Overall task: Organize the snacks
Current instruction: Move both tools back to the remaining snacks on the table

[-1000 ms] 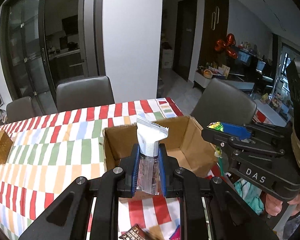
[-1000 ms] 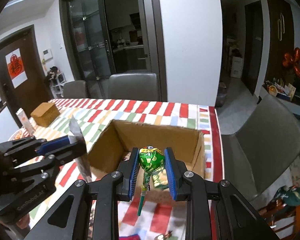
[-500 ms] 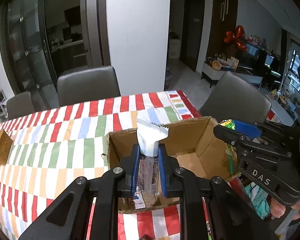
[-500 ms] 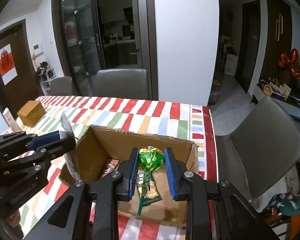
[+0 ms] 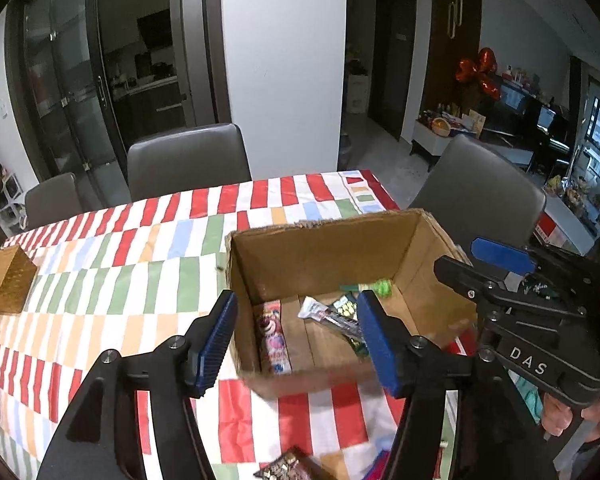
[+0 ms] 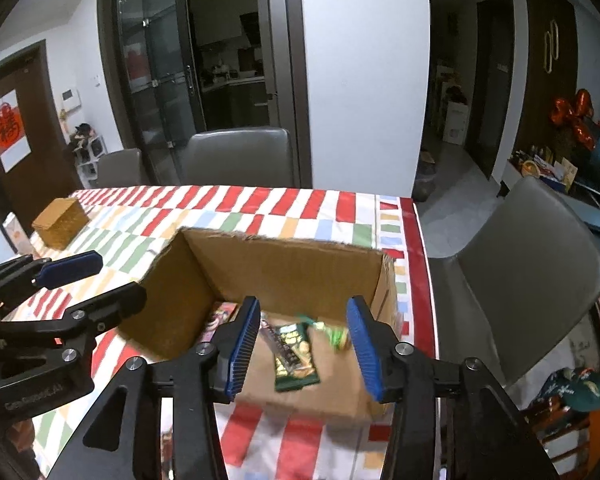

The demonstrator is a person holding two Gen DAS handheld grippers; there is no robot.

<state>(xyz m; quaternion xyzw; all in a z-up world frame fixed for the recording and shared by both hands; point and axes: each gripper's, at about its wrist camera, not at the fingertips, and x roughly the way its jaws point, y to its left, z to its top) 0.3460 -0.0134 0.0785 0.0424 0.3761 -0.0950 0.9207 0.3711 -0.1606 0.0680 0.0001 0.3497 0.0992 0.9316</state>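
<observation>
A woven basket (image 5: pixel 6 280) is seen at the far left of the striped tablecloth (image 5: pixel 140 264), well apart from everything else. To its right, the left gripper (image 5: pixel 296 336) is held above the near edge of the box (image 5: pixel 324 240), its blue pads (image 5: pixel 216 340) spread wide with nothing between them. Inside the box, a pink packet (image 5: pixel 272 336) lies along the left wall. Beside it a silver sachet (image 5: pixel 328 316) is lying flat on the floor of the box, partly over a dark green packet (image 6: pixel 294 354). Further right, a green lollipop (image 5: pixel 380 286) rests near the back right corner; in the right wrist view it is blurred. At the right, the right gripper (image 6: pixel 304 344) is held over the same near edge, its jaws likewise wide apart and gripping nothing. In each wrist view the other gripper is seen from the side, beside the box. A dark snack wrapper (image 5: pixel 288 470) is seen on the cloth in front of the box, at the bottom edge of the left wrist view. Grey chairs (image 6: pixel 240 156) stand behind the table, and another is at its right end.
</observation>
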